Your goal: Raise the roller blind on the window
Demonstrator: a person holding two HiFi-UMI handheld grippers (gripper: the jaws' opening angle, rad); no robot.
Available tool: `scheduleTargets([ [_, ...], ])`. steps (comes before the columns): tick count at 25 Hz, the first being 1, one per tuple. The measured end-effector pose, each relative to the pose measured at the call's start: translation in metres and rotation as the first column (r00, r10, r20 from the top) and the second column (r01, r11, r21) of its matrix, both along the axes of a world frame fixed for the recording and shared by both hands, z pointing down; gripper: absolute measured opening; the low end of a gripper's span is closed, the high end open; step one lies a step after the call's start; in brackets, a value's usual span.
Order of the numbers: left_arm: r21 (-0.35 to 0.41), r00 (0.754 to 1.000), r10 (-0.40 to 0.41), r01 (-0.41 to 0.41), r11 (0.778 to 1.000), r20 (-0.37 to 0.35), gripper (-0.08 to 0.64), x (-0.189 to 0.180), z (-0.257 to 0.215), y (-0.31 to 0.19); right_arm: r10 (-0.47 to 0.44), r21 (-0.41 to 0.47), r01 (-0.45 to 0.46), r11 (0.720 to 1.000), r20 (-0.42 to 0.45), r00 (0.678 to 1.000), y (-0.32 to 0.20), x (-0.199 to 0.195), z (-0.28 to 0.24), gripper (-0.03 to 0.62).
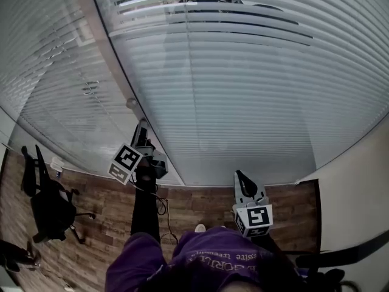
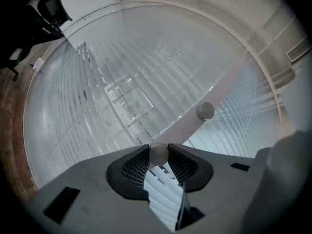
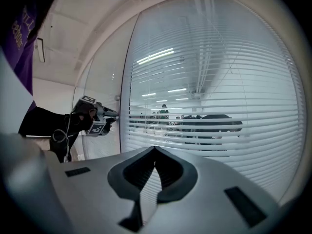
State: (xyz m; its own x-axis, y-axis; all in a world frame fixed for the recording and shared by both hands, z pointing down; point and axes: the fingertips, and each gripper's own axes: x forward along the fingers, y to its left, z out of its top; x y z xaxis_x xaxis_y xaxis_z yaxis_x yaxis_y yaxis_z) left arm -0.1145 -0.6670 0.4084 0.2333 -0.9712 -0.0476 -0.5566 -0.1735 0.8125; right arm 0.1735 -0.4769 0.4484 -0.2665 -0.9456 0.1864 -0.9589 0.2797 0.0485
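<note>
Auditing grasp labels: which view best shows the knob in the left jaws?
Left gripper view: the knob sits close up, clamped between the jaws of the left gripper. Head view: the gripper covers it. Right gripper view: too small to make out.

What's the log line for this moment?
left gripper: shut on knob | right gripper: shut, empty, clear of blind | blind: lowered

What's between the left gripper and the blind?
The left gripper is shut on a small round knob on the white post beside the blind. The left gripper view shows this.
</note>
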Motion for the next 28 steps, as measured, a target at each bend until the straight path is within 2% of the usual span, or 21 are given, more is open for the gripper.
scheduleTargets([
  [5,0.012,0.991,0.013,-0.015,1.0,0.132,0.114,0.0003,-0.0009,0.0002,0.003,0.0,-0.003,1.0,0.0,1.0,0.0013,0.0007,-0.0002,-0.002],
  [12,0.012,0.937,0.024,-0.03,0.999,0.349,0.114,0.0028,-0.0026,0.0005,0.012,-0.008,-0.012,1.0,0.011,1.0,0.0044,0.0022,0.0019,-0.002],
  [15,0.007,0.888,0.026,-0.033,0.999,0.46,0.114,0.0031,-0.0021,-0.0009,0.007,-0.008,-0.007,1.0,0.008,1.0,0.0039,0.0009,0.002,-0.002],
  [20,0.007,0.814,0.025,-0.036,0.999,0.58,0.114,0.0063,-0.0029,-0.0004,0.007,-0.012,-0.007,1.0,0.008,1.0,0.0057,0.0006,0.0036,-0.002],
  [24,0.015,0.718,0.012,-0.031,0.999,0.696,0.114,0.0088,-0.0032,-0.0006,0.005,-0.012,-0.005,1.0,0.006,1.0,0.0056,0.0003,0.0041,-0.002],
  [28,0.023,0.642,0.0,-0.028,0.999,0.767,0.114,0.0095,-0.0035,-0.0017,0.002,-0.006,-0.002,1.0,0.004,1.0,0.0037,-0.0013,0.0027,-0.002],
])
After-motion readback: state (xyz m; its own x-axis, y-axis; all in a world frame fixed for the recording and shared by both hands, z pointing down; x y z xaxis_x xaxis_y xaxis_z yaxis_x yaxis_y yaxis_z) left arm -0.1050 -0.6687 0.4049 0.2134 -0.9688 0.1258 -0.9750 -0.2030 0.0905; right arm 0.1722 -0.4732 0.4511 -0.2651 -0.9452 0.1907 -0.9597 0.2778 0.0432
